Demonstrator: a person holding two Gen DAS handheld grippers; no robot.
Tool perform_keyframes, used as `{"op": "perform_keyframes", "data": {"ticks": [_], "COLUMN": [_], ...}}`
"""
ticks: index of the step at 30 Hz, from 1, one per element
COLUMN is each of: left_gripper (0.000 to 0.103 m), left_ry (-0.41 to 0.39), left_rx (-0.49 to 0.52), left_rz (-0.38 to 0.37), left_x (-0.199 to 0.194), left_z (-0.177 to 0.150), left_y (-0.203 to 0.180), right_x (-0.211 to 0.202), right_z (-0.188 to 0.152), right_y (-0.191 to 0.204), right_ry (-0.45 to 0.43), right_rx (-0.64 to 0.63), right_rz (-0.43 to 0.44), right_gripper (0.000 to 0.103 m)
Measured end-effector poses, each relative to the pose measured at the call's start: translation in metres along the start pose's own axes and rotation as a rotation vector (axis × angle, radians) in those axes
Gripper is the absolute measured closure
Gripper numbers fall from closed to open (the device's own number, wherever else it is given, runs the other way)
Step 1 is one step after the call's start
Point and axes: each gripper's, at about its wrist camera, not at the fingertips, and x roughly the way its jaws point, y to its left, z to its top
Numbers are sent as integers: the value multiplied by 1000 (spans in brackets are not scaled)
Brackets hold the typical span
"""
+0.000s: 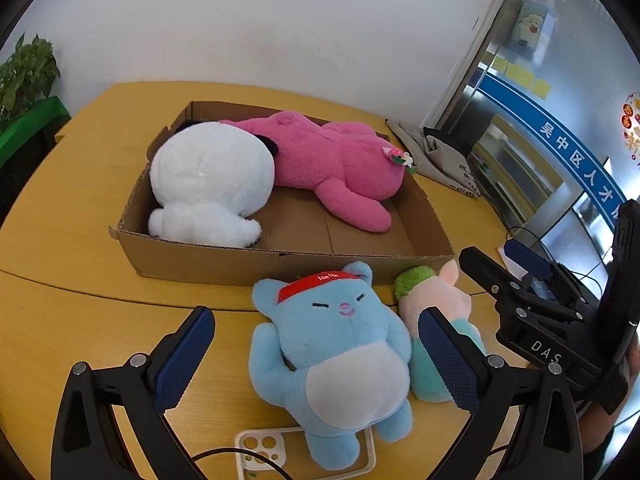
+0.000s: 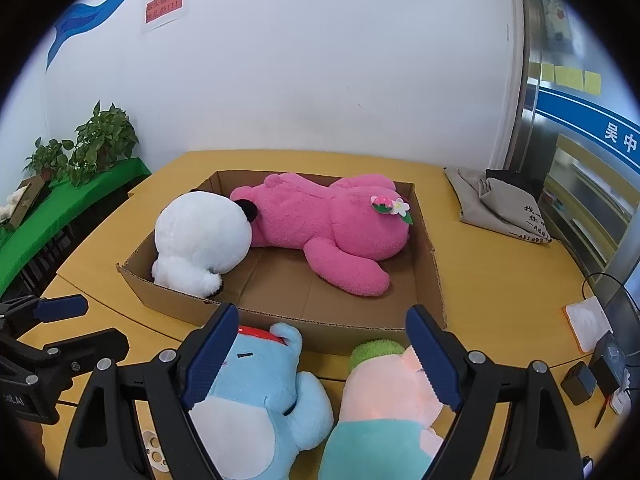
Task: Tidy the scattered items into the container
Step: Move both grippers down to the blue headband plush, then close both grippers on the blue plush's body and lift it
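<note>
A shallow cardboard box (image 1: 280,266) (image 2: 288,322) on the yellow table holds a white plush (image 1: 212,180) (image 2: 202,236) and a pink plush bear (image 1: 332,164) (image 2: 332,224). In front of the box lie a blue plush cat with a red headband (image 1: 336,356) (image 2: 260,396) and a pink plush with a green tuft and teal clothes (image 1: 436,308) (image 2: 380,396). My left gripper (image 1: 316,352) is open above the blue cat. My right gripper (image 2: 320,356) (image 1: 508,276) is open over both toys, its right finger over the pink plush.
A clear phone case (image 1: 264,452) lies under the blue cat's feet. A grey cloth bag (image 1: 440,156) (image 2: 496,208) lies at the table's back right. Small devices and cables (image 2: 592,368) sit at the right edge. Potted plants (image 2: 92,144) stand to the left.
</note>
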Motion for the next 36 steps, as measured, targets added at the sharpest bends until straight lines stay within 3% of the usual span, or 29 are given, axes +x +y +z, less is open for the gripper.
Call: {"op": "perform_keyframes", "data": {"ticks": [3, 6, 11, 14, 18, 26, 31, 36], "left_gripper": [0, 0, 0, 0, 0, 0, 0, 0], "left_ry": [30, 64, 135, 187, 234, 294, 274, 306], "left_rx": [-21, -47, -83, -108, -109, -164, -186, -150], "left_rz": [-25, -59, -102, -116, -115, -176, -330, -320], "left_x": [7, 15, 41, 55, 67, 92, 92, 106], "left_z": [-2, -5, -14, -23, -35, -54, -48, -45], "left_y": [6, 12, 25, 35, 46, 72, 74, 67], "right_x": [-3, -7, -2, 16, 42, 62, 57, 58], "right_z": [-5, -18, -60, -81, -93, -96, -100, -101], "right_y": [-5, -4, 26, 44, 47, 45, 60, 78], "right_ry": [2, 27, 147, 228, 299, 328, 331, 336], "right_rx": [1, -38, -195, -201, -163, -61, -152, -212], "right_rz": [18, 92, 245, 302, 281, 391, 369, 334], "right_gripper": [17, 17, 17, 17, 17, 15, 15, 10]}}
